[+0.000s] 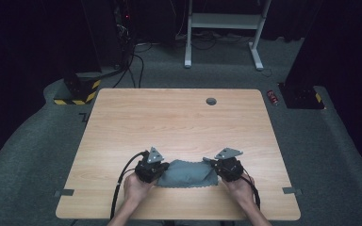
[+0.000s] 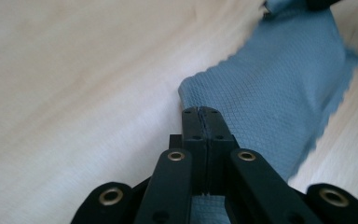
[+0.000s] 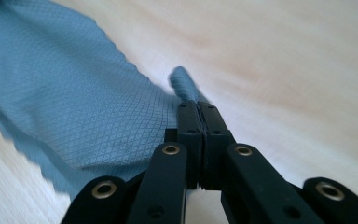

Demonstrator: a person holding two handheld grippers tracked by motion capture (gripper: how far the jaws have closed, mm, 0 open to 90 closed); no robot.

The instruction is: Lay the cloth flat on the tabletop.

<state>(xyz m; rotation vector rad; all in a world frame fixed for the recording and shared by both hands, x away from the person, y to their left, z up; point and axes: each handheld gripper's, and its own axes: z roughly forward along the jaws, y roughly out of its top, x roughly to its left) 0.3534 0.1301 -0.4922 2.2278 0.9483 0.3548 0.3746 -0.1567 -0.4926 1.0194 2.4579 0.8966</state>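
High view, hand-held grippers (image 1: 156, 165) (image 1: 225, 165) pinching cloth (image 1: 187, 173)

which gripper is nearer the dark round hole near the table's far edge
Right. The right gripper grips the cloth almost straight below the hole; the left gripper grips its other end, farther aside.

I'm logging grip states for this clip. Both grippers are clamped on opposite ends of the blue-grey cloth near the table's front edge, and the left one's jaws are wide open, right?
Not quite: the left gripper is not open. The left gripper view shows its jaws pressed together on the cloth. The rest holds: the right gripper is likewise clamped on the opposite end, near the front edge of the table.
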